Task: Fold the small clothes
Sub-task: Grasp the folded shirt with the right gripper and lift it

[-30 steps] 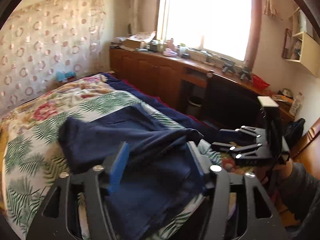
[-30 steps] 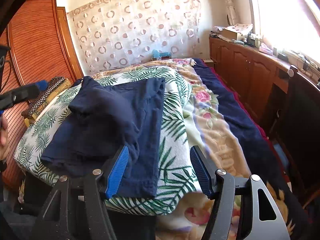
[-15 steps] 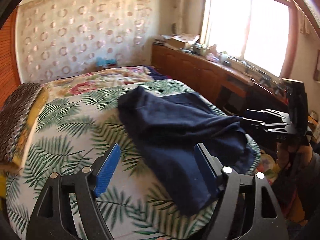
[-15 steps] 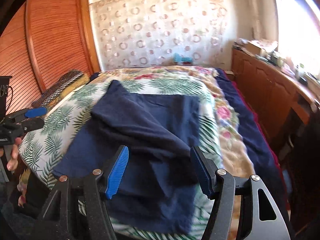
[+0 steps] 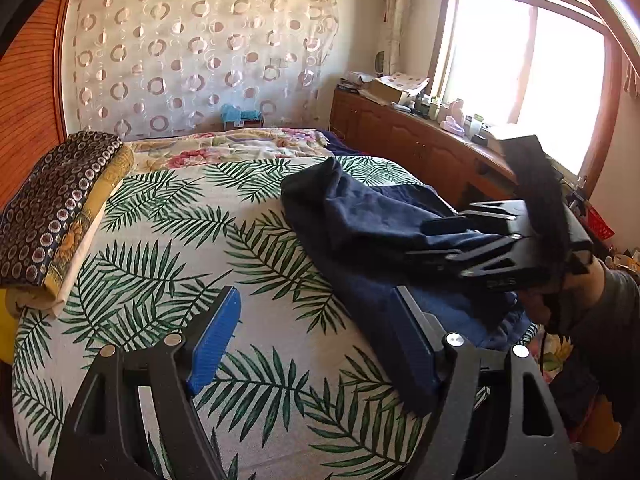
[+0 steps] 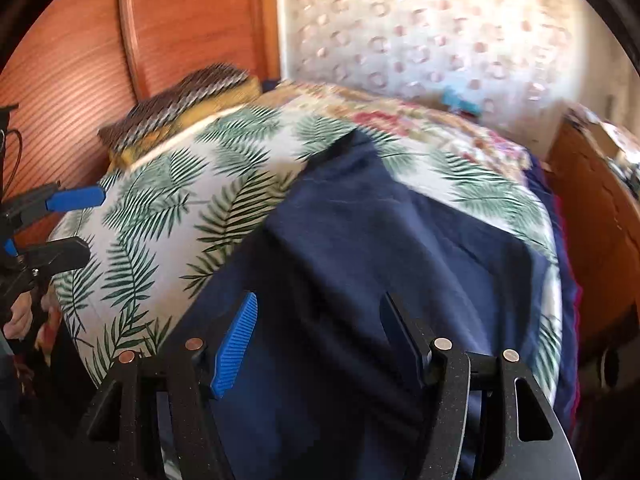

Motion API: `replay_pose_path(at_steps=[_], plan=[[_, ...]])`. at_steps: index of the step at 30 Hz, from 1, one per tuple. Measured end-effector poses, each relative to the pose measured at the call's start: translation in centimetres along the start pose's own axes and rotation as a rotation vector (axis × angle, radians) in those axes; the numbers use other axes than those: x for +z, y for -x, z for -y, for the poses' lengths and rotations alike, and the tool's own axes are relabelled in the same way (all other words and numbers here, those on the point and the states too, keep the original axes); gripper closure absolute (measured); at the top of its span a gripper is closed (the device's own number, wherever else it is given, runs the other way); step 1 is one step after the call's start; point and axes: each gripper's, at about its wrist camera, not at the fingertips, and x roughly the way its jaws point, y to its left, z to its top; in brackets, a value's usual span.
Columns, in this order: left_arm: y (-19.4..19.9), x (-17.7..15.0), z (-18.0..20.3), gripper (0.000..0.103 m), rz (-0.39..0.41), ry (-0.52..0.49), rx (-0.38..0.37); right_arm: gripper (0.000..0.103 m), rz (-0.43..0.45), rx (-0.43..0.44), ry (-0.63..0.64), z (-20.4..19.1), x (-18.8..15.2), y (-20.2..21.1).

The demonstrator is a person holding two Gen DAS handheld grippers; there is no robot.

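Garment: a navy blue garment (image 5: 360,232), rumpled and partly doubled over itself, lies on the palm-leaf bedspread (image 5: 168,240). It sits ahead and to the right of the left gripper (image 5: 316,340) and directly under and ahead of the right gripper (image 6: 316,336).
Left gripper: jaws spread, having widened a moment ago; only bedspread shows between its pads, the cloth edge just beside the right-hand pad.
Right gripper: jaws spread, hanging over the dark cloth; no fold is pinched between the pads.
Risk: the layers lie loose, so a pinch could catch only the top one and drag the pile askew. A grab near the bed edge could pull the garment off.
Left view alone: the right gripper (image 5: 448,236) seen from the side above the cloth, a window (image 5: 528,80), and a patterned cushion (image 5: 52,208) far left.
Right view alone: blurred; the left gripper (image 6: 76,220) off the bed's left side and a wooden wardrobe (image 6: 192,24).
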Motion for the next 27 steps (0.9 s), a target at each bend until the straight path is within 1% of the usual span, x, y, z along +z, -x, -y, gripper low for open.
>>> replay_pose_path(at_steps=[6,8,9,10,11,12,13,15,17,20,24,27], plan=[[-0.1,-0.3,-0.3,0.026,-0.006,0.009,-0.005,0.039,-0.097,-0.039,0.065,-0.2,2.0,-4.0],[0.0,-0.4,-0.1,0.026,-0.007,0.007,-0.009,0.042,-0.134,-0.067,0.104,-0.6,2.0,-4.6],[0.0,-0.4,-0.1,0.026,-0.007,0.006,-0.011,0.049,-0.137,-0.084,0.124,-0.9,2.2,-4.8],[0.0,-0.4,-0.1,0.026,-0.007,0.005,-0.012,0.065,-0.138,-0.102,0.138,-1.0,2.3,-4.8],[0.0,-0.4,-0.1,0.026,-0.007,0.004,-0.013,0.075,-0.135,-0.109,0.137,-0.8,2.4,-4.7],[0.0,-0.4,0.0,0.026,-0.007,0.003,-0.015,0.092,-0.126,-0.088,0.121,-0.4,2.6,-4.3],[0.0,-0.4,0.0,0.026,-0.007,0.003,-0.017,0.095,-0.116,-0.079,0.111,-0.1,2.8,-4.0],[0.0,-0.4,0.1,0.026,-0.009,0.001,-0.020,0.096,-0.071,-0.095,0.088,0.6,3.2,-3.1],[-0.1,-0.4,0.2,0.026,-0.010,-0.001,-0.021,0.097,-0.031,-0.070,0.026,2.0,3.6,-1.7],[-0.1,-0.3,0.2,0.026,-0.012,0.003,-0.027,0.097,0.036,-0.025,-0.097,5.3,4.2,0.6],[-0.2,-0.3,0.3,0.026,-0.011,0.000,-0.030,0.097,0.087,-0.058,-0.228,9.7,4.4,2.4],[-0.3,-0.3,0.5,0.026,-0.013,-0.001,-0.030,0.097,0.108,-0.142,-0.309,12.8,4.4,3.0]])
